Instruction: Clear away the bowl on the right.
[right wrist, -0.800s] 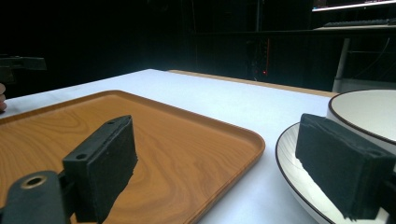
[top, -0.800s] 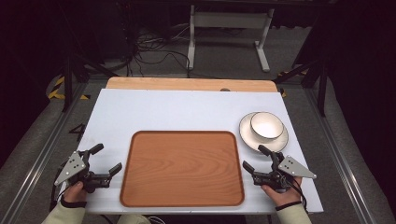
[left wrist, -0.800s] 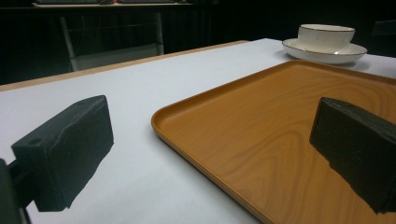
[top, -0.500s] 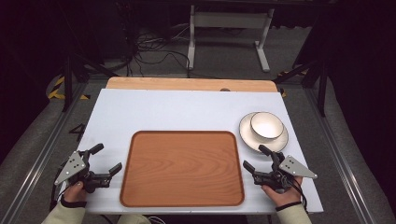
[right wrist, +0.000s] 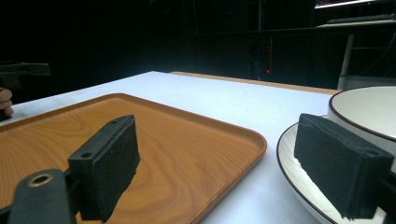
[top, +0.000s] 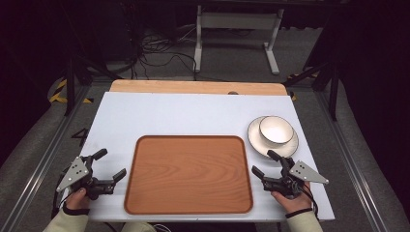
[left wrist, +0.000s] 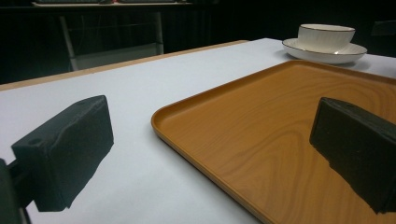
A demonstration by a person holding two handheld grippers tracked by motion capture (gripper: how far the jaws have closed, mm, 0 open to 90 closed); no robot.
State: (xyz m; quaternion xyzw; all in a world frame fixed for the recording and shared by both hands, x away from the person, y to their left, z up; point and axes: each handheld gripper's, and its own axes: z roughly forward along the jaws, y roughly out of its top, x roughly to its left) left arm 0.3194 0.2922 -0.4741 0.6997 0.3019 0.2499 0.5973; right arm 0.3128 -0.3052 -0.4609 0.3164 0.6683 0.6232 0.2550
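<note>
While my right gripper [top: 269, 165] rests near the tabletop's [top: 193, 116] front right corner with its jaws spread wide and nothing between them, the bowl [top: 275, 129] sits on its plate [top: 256, 140] just beyond it, toward the right edge. In the right gripper view the plate's rim lies beside my outer jaw, so the reach is short and straight ahead. My left gripper [top: 110, 165], also gaping and empty, waits by the front left corner, with the whole wooden tray [top: 188, 174] between it and the bowl. I judge the right hand is the one to go.
</note>
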